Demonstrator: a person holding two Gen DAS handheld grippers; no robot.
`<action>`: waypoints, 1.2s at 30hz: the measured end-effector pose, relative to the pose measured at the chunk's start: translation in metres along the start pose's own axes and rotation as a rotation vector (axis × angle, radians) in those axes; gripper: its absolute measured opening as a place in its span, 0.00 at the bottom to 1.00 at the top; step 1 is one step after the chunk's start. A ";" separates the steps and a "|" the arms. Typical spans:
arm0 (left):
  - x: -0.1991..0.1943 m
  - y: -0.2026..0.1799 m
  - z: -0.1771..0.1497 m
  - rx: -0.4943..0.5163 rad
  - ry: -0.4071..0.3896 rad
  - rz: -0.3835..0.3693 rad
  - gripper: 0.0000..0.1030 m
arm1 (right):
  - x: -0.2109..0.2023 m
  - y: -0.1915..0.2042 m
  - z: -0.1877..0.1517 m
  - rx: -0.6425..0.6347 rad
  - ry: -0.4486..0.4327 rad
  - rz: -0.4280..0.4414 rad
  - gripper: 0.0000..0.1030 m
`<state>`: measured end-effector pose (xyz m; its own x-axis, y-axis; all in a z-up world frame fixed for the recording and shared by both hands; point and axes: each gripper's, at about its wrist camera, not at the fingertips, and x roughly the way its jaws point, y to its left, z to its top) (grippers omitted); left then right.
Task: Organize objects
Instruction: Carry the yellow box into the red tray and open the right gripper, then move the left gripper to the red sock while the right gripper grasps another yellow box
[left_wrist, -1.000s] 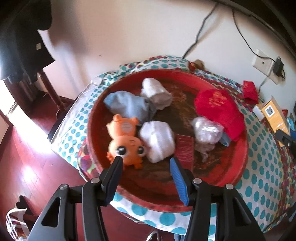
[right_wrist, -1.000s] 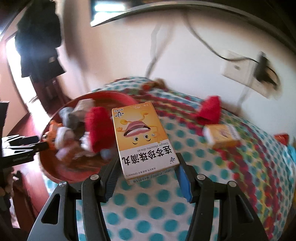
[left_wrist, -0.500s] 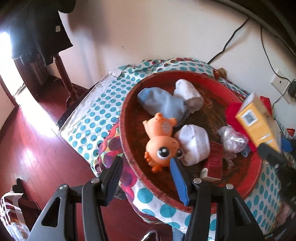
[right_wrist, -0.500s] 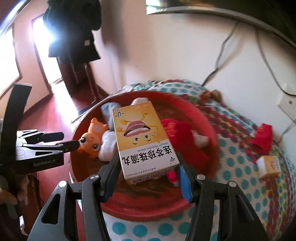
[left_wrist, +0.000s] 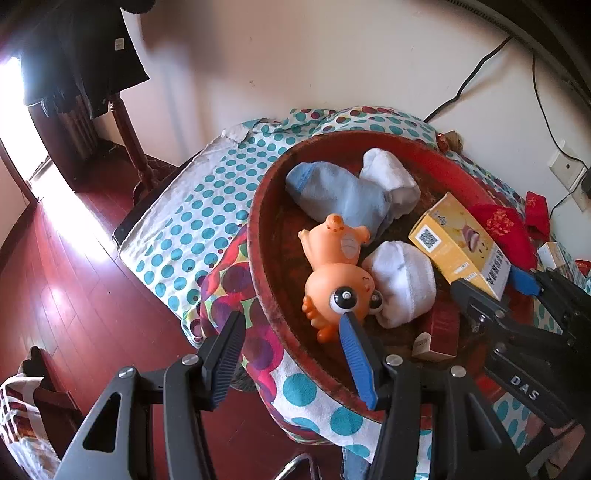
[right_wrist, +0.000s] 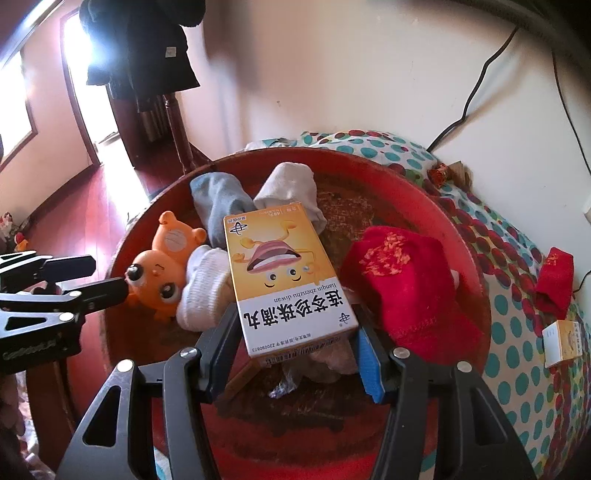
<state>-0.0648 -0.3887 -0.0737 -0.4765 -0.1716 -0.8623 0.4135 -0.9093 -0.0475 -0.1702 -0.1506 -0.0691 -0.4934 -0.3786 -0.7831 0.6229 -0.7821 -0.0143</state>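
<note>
A yellow medicine box (right_wrist: 288, 273) sits between the pads of my right gripper (right_wrist: 295, 325), which is shut on it above the round red basin (right_wrist: 476, 280). From the left wrist view the same box (left_wrist: 454, 243) and right gripper (left_wrist: 491, 284) hang over the basin's right half. In the basin (left_wrist: 258, 258) lie an orange toy (left_wrist: 340, 273), a blue-grey sock (left_wrist: 332, 195), two white rolled socks (left_wrist: 402, 280), a red pouch (left_wrist: 506, 229) and a small dark red box (left_wrist: 439, 332). My left gripper (left_wrist: 291, 321) stands open over the basin's near left rim, holding nothing.
The basin rests on a polka-dot cloth (left_wrist: 207, 206). On that cloth, right of the basin, lie another small yellow box (right_wrist: 565, 343) and a red pouch (right_wrist: 554, 280). Cables and a wall socket (left_wrist: 565, 170) run behind. A dark coat stand (left_wrist: 122, 110) rises from the red wooden floor at left.
My right gripper carried the yellow box from above the cloth to above the basin. My left gripper shifted left, from the basin's middle to its left rim.
</note>
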 end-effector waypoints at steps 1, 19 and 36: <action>0.001 -0.001 0.000 0.002 0.001 0.001 0.53 | 0.002 0.003 -0.001 0.000 0.004 0.003 0.53; 0.007 -0.018 -0.002 0.048 0.017 0.013 0.53 | -0.017 -0.080 -0.013 0.255 -0.059 -0.162 0.96; 0.004 -0.022 -0.001 0.062 -0.010 0.049 0.54 | 0.033 -0.233 -0.015 0.864 0.038 -0.424 0.99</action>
<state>-0.0754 -0.3690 -0.0769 -0.4648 -0.2201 -0.8576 0.3876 -0.9214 0.0264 -0.3226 0.0261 -0.1009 -0.5456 0.0235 -0.8377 -0.2718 -0.9505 0.1504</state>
